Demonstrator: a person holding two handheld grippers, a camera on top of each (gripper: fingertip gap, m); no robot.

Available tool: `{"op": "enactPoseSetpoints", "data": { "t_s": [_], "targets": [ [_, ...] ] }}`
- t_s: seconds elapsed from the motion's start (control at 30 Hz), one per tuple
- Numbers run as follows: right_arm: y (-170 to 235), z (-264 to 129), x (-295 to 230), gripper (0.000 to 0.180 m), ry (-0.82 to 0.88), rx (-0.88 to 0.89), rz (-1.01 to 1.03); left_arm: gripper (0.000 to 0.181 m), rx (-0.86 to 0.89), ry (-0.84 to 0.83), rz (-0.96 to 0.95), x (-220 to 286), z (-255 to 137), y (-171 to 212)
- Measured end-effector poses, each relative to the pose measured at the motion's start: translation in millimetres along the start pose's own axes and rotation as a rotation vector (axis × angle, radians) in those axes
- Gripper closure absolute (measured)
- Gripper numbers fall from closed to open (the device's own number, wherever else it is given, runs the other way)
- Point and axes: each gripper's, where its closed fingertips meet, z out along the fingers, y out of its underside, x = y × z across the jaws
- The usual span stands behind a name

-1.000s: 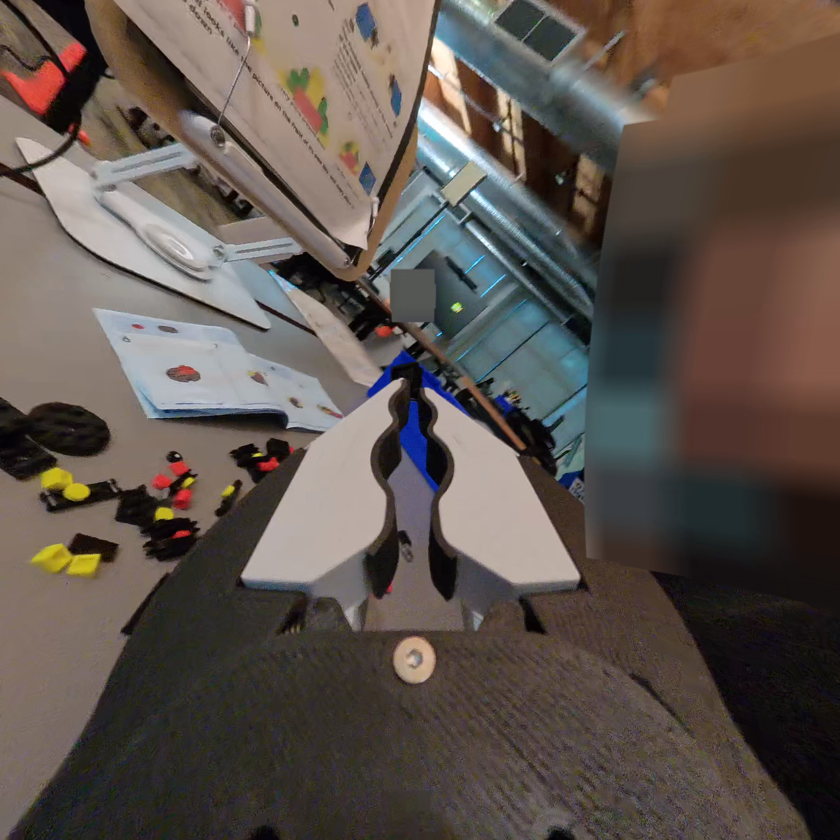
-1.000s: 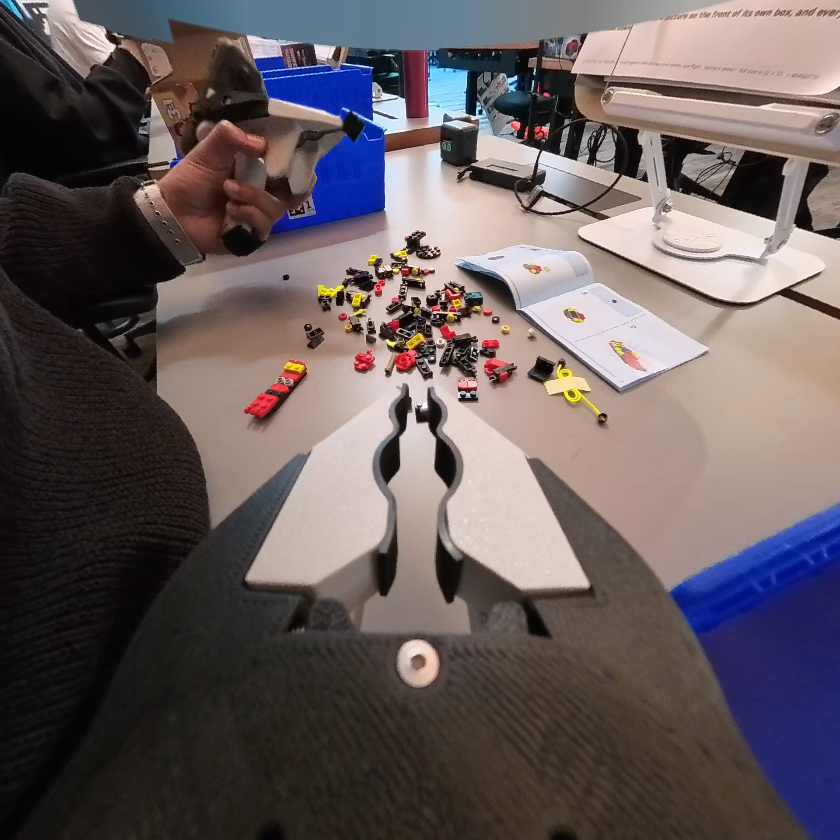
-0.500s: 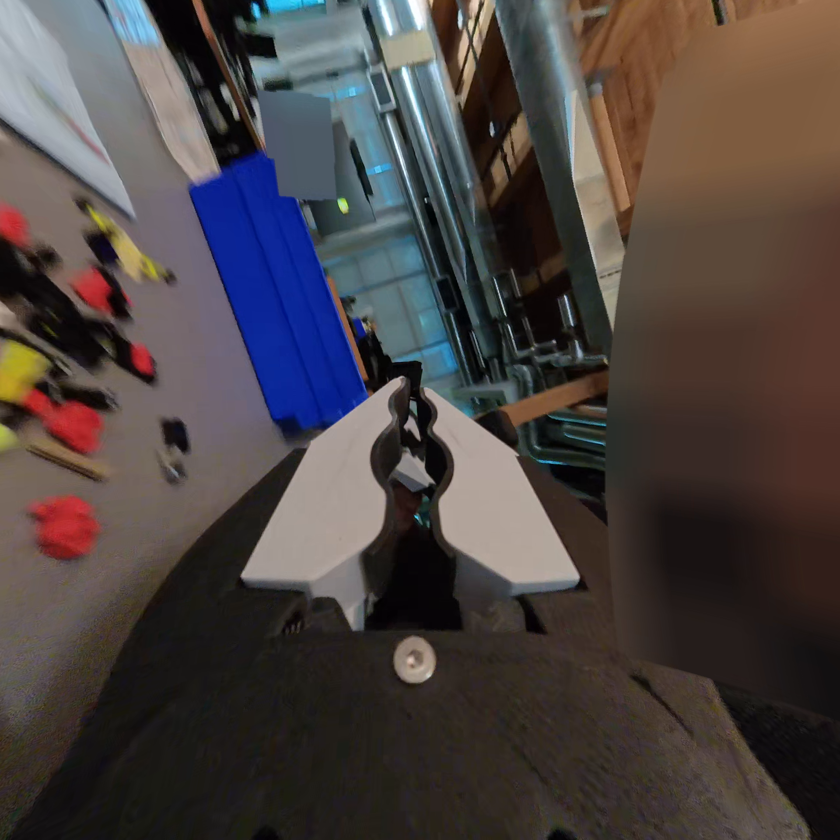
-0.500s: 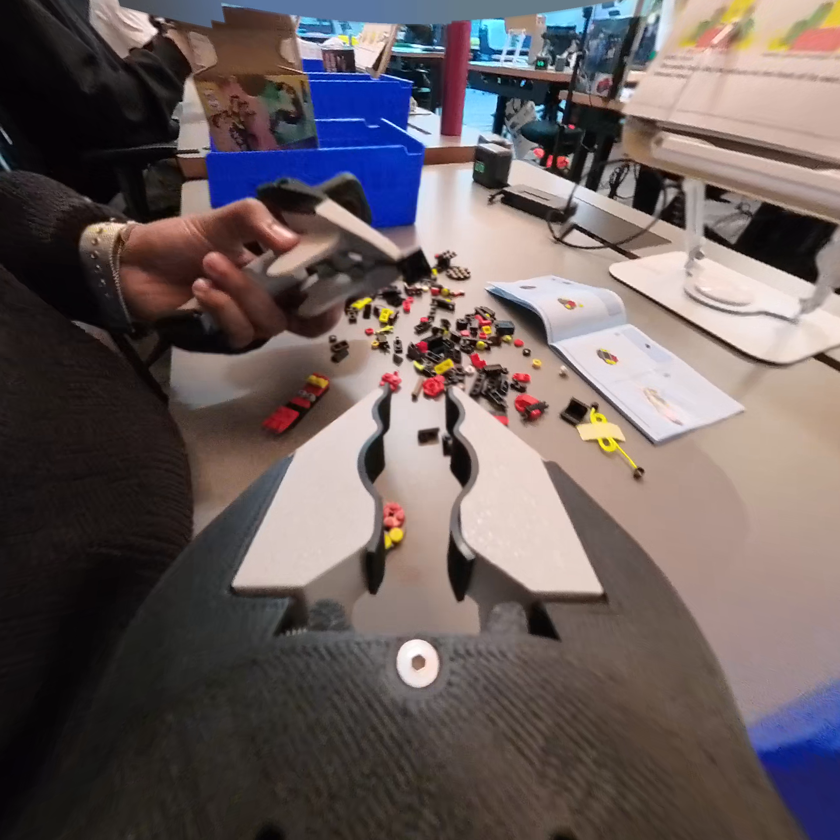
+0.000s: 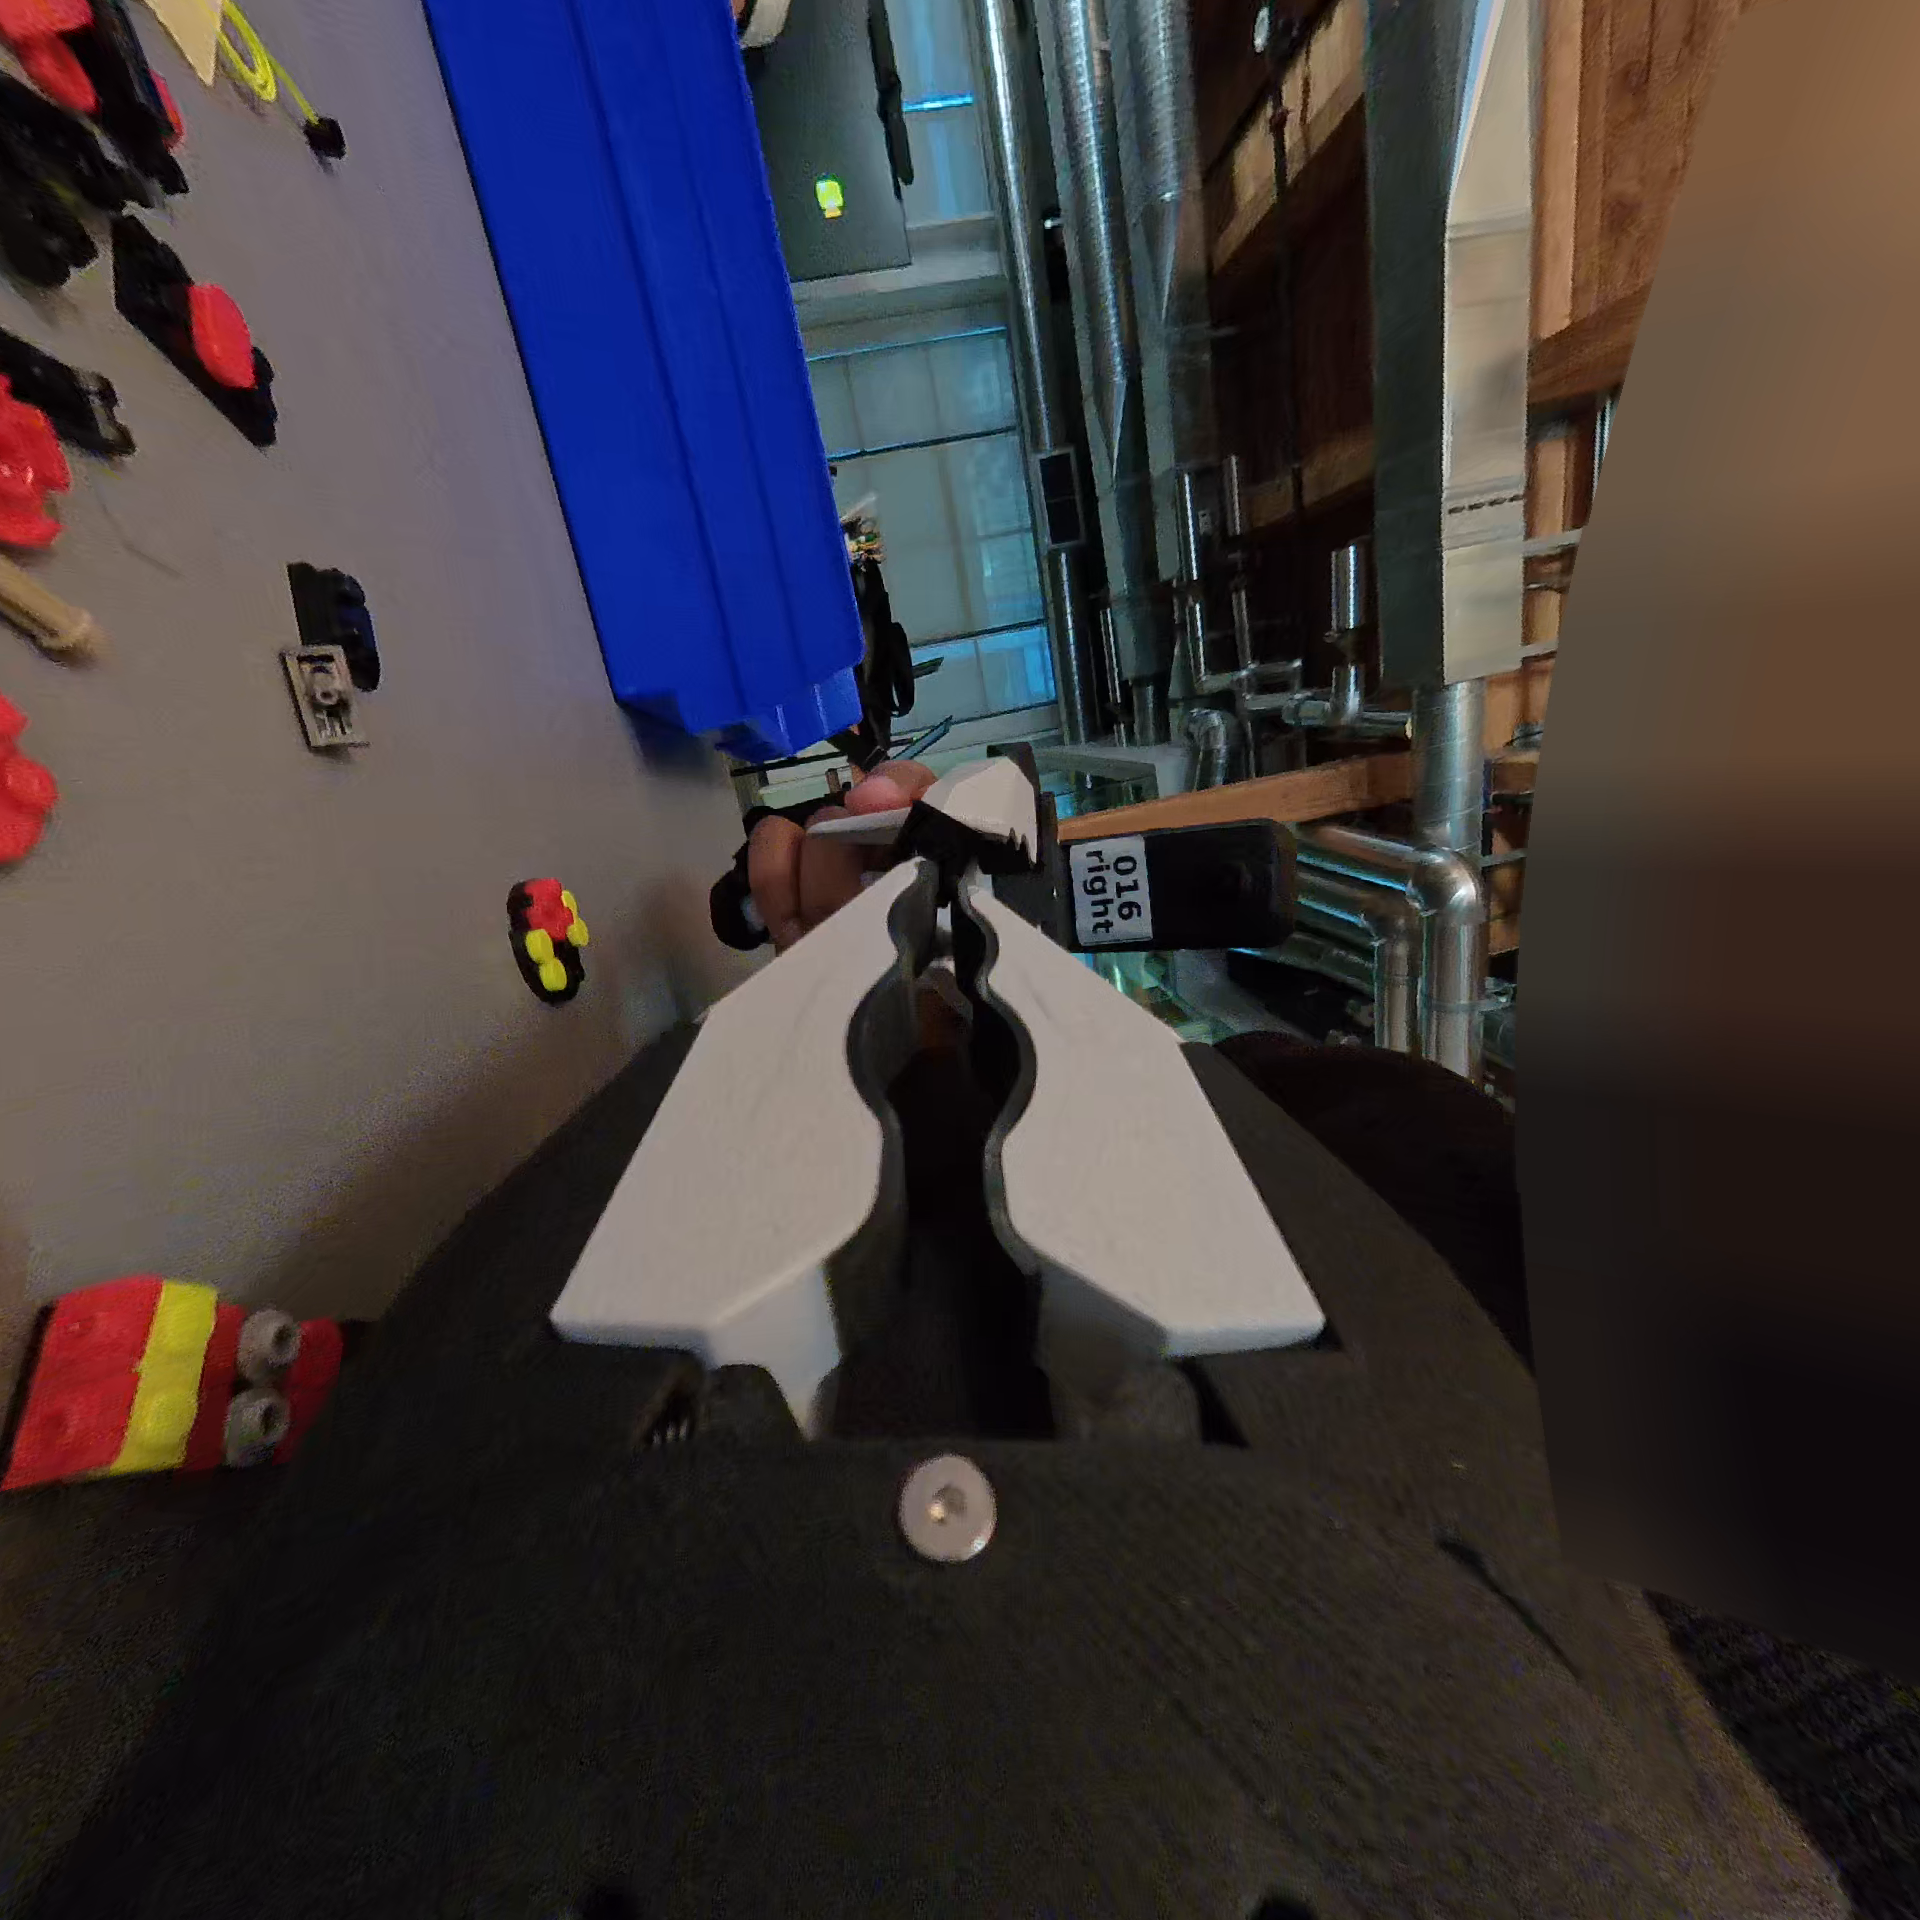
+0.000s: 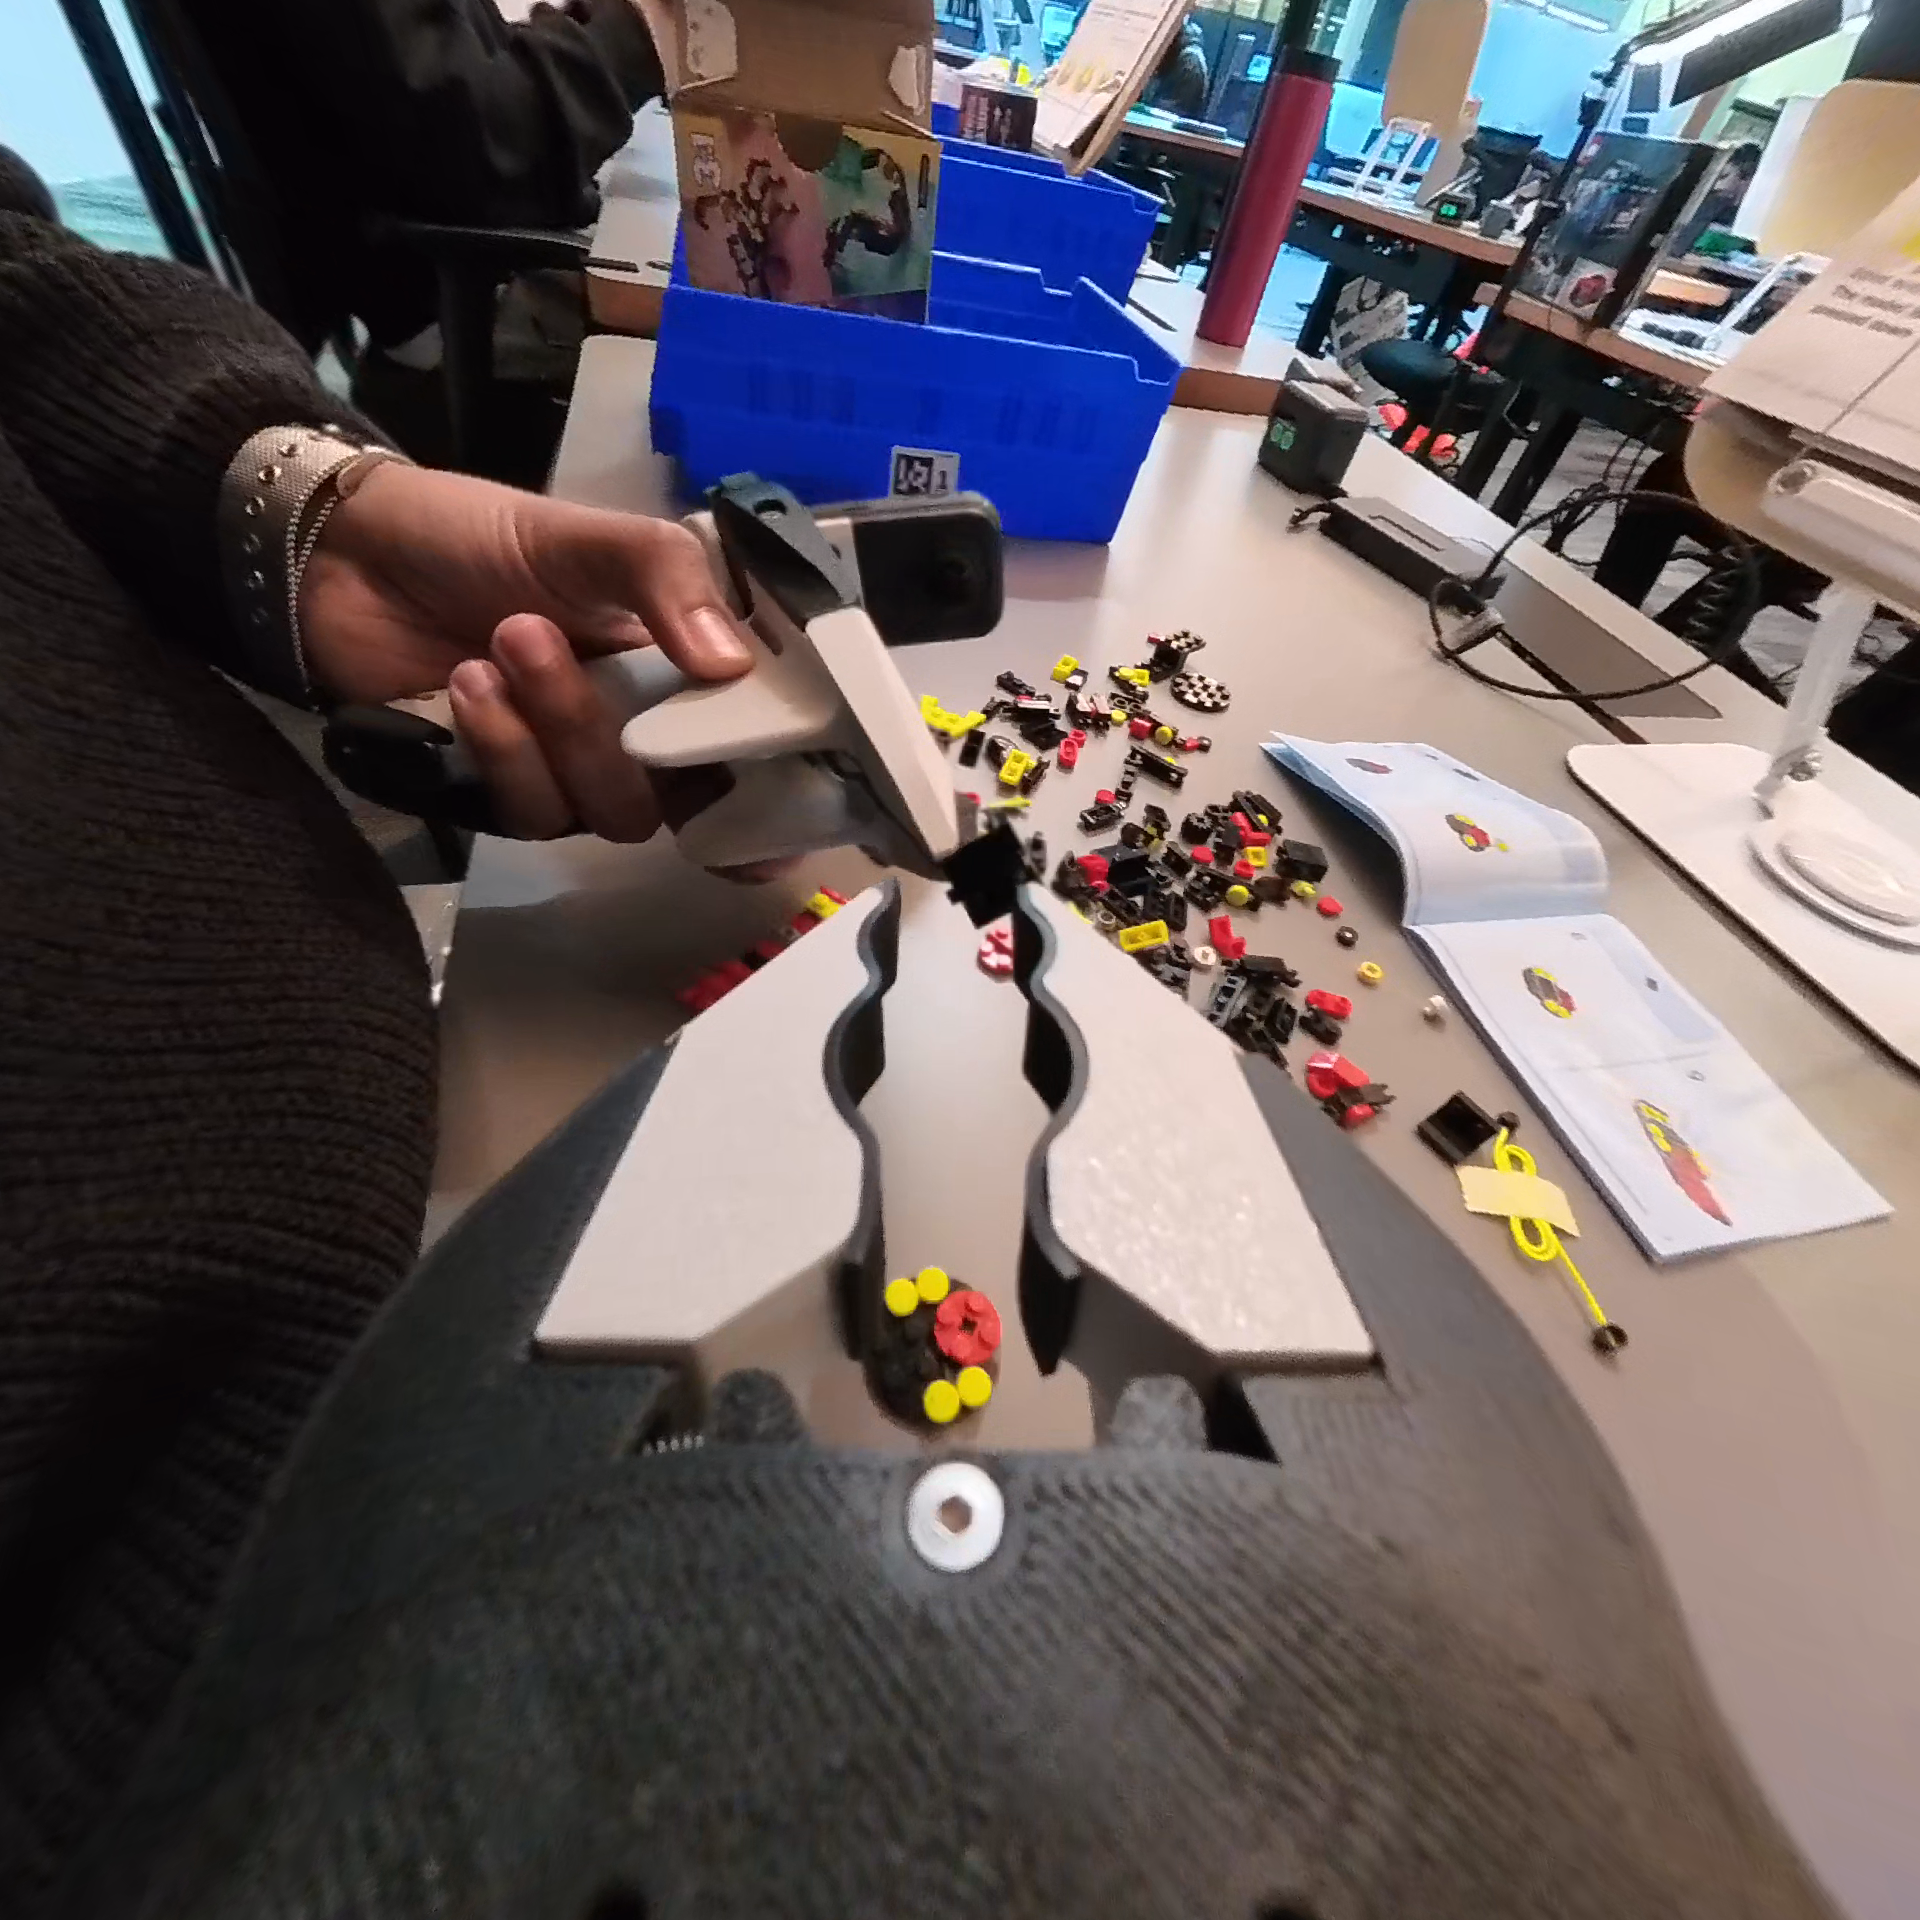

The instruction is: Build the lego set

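Observation:
My left gripper (image 5: pixel 940 883) is shut on a small black lego piece (image 6: pixel 982 881), held in the air above the grey table (image 6: pixel 1299 540). It also shows in the right wrist view (image 6: pixel 940 847), with a hand around it. My right gripper (image 6: pixel 956 902) is open, and its tips flank that black piece. It shows tip to tip with the left one in the left wrist view (image 5: pixel 987 821). A round black piece with red and yellow studs (image 6: pixel 935 1340) lies on the table under the right fingers. A red and yellow built strip (image 5: pixel 156 1382) lies near the left gripper.
A pile of loose black, red and yellow pieces (image 6: pixel 1174 852) covers the middle of the table. An open instruction booklet (image 6: pixel 1558 997) and a yellow string with a tag (image 6: pixel 1527 1216) lie to the right. A blue bin (image 6: pixel 914 416) stands at the back, a white stand base (image 6: pixel 1766 831) at the far right. Less than 4 cm separates the two grippers' tips.
The left gripper swung down from a raised pose and brought its black piece to the right gripper's tips. The right gripper opened wider and moved forward over the round studded piece.

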Motion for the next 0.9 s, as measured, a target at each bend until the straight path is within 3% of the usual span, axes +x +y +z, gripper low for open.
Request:
{"op": "enactPoseSetpoints", "data": {
  "t_s": [0.9],
  "targets": [
    [-2.7,54.6,-33.9,0.162,-0.253,-0.048,-0.075,0.181,0.103,-0.093,0.055,-1.1,-61.1,9.2]
  ]
}}
